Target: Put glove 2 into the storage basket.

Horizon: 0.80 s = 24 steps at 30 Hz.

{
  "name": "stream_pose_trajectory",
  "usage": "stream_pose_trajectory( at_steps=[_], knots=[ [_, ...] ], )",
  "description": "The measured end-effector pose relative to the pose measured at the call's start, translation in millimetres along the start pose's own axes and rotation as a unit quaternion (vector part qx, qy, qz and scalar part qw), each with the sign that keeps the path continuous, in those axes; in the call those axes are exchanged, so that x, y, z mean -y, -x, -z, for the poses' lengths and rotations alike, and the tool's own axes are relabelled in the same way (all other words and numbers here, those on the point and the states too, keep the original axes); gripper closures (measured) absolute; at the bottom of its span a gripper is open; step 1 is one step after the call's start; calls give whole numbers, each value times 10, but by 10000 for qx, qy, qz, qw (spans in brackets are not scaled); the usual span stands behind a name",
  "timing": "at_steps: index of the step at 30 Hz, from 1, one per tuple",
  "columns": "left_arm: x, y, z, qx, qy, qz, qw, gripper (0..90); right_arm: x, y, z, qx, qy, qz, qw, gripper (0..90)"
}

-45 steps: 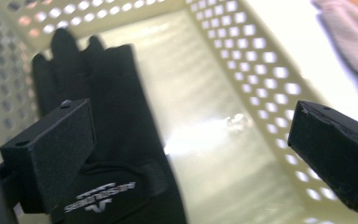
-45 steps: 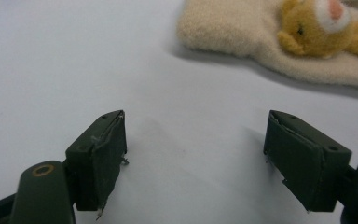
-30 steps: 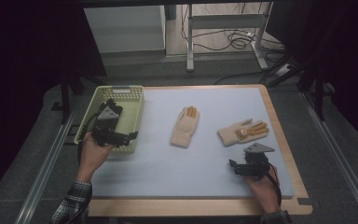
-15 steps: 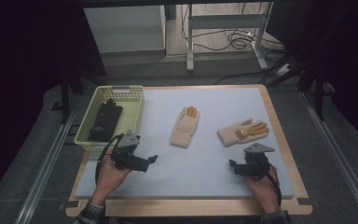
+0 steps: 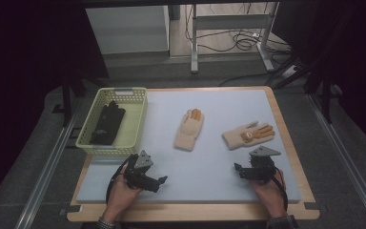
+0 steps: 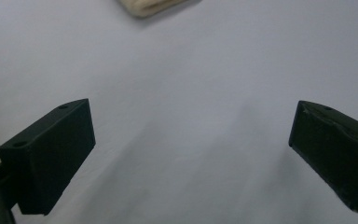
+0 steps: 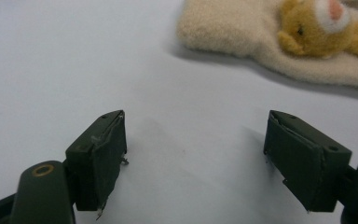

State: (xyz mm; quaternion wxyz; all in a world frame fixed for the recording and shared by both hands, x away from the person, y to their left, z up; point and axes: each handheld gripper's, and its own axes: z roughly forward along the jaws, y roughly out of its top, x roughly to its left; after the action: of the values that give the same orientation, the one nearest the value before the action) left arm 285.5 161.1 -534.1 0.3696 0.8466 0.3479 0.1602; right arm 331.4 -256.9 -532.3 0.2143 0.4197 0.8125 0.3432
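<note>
Two cream knitted gloves lie on the pale blue mat: one (image 5: 189, 129) near the middle, the other (image 5: 248, 135) to its right, with an orange bear face on it (image 7: 324, 23). A black glove (image 5: 106, 123) rests inside the yellow-green basket (image 5: 137, 125) at the left. My left gripper (image 5: 159, 182) sits low on the mat's front left, open, nothing between its jaws (image 6: 191, 154); the middle glove's cuff (image 6: 149, 6) shows ahead of it. My right gripper (image 5: 239, 171) rests at the front right, open and empty (image 7: 196, 154), just short of the bear glove.
The mat covers a wooden-edged table (image 5: 286, 133). Beyond the far edge stand a white cabinet (image 5: 126, 28) and metal table legs with cables (image 5: 233, 38) on the floor. Rails (image 5: 47, 162) run along both sides of the table.
My left gripper has left the basket and come back to the front left of the mat, empty, with the black glove left lying in the basket. The right gripper has stayed put.
</note>
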Motion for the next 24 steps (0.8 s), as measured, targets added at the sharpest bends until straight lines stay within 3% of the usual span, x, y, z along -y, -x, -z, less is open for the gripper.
stream_pose_trajectory(
  at_steps=[4, 7, 8, 10, 13, 24],
  knots=[
    [52, -44, -4, -57, -55, 127, 9999, 8, 0, -1, 0, 5, 1, -1, 10000, 204],
    [140, -90, -74, -139, -294, 202, 9993, 7, -1, -3, -2, 36, -5, -8, 10000, 193],
    [158, -139, -97, 40, -318, 416, 9986, 0, -1, -3, -3, 36, -6, -10, 10000, 193],
    [172, -178, -77, 135, -191, 569, 9981, 25, -2, -1, -3, 28, -11, -18, 10000, 193],
    [157, -123, -99, -37, -316, 338, 9989, 0, -3, 0, -3, 15, -15, -25, 10000, 196],
    [160, -129, -99, -10, -305, 367, 9989, 0, -49, -28, -1, -140, 74, 21, 9999, 237]
  ],
)
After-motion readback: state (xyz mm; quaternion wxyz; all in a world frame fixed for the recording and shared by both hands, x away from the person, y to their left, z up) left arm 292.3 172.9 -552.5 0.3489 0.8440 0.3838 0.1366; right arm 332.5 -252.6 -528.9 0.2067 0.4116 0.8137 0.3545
